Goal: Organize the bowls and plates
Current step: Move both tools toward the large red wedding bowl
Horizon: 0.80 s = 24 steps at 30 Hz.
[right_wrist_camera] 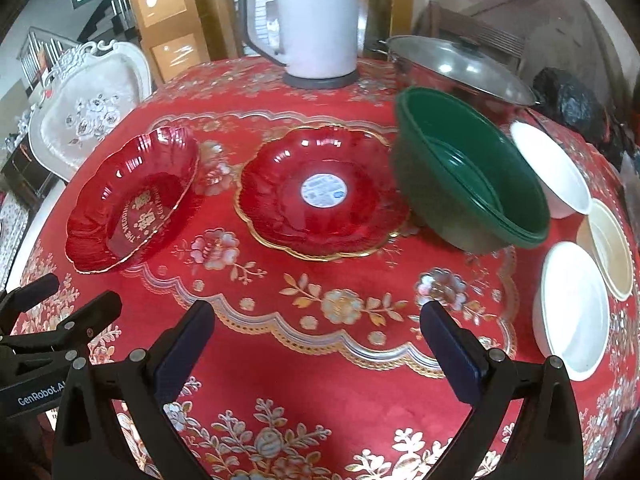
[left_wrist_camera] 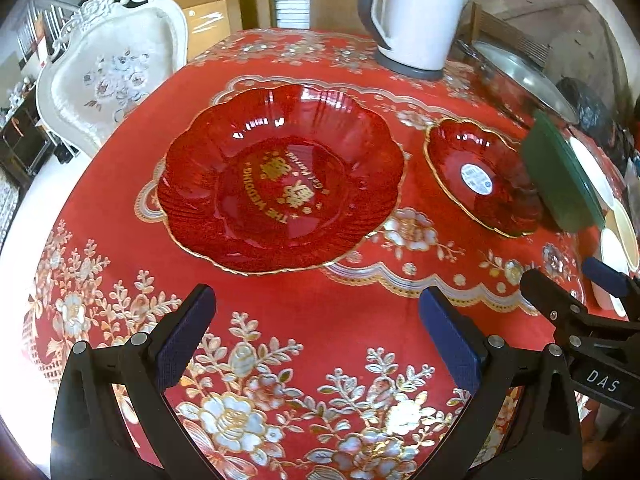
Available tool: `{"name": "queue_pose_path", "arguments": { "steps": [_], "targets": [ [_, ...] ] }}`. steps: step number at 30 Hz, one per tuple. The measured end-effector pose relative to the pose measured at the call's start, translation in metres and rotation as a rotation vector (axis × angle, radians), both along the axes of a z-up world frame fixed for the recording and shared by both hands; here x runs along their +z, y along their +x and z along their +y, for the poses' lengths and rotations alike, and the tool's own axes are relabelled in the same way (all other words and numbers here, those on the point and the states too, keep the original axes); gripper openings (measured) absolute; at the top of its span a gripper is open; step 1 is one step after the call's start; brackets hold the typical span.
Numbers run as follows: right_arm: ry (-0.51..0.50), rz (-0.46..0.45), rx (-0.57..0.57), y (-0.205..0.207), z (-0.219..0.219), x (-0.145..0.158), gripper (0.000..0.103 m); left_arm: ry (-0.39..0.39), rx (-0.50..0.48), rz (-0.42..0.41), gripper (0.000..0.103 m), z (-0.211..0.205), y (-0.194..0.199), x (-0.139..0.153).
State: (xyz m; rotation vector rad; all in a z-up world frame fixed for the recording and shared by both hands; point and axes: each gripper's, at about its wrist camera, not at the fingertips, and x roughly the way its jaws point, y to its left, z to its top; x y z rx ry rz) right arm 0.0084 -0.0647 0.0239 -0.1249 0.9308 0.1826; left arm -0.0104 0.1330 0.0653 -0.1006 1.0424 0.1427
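Above the tablecloth (left_wrist_camera: 320, 300), both tools, left tool (left_wrist_camera: 318, 332) and right tool (right_wrist_camera: 318, 334), hover level, gaping.

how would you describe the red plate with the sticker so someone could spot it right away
On the red floral tablecloth, look in front of the white kettle. Two red glass plates sit side by side there; take the one next to the green bowl. That sticker plate has a round white label in its centre, while the lettered plate has gold writing.
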Motion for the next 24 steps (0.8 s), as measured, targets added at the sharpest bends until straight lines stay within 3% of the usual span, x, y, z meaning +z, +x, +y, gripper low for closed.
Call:
{"name": "queue_pose_path", "arguments": {
  "steps": [24],
  "targets": [
    [-0.015,0.039,0.088,0.021,0.041,-0.007,0.103,0.025,0.086,0.011,0.102,0.048,0.009,0.000]
  ]
}}
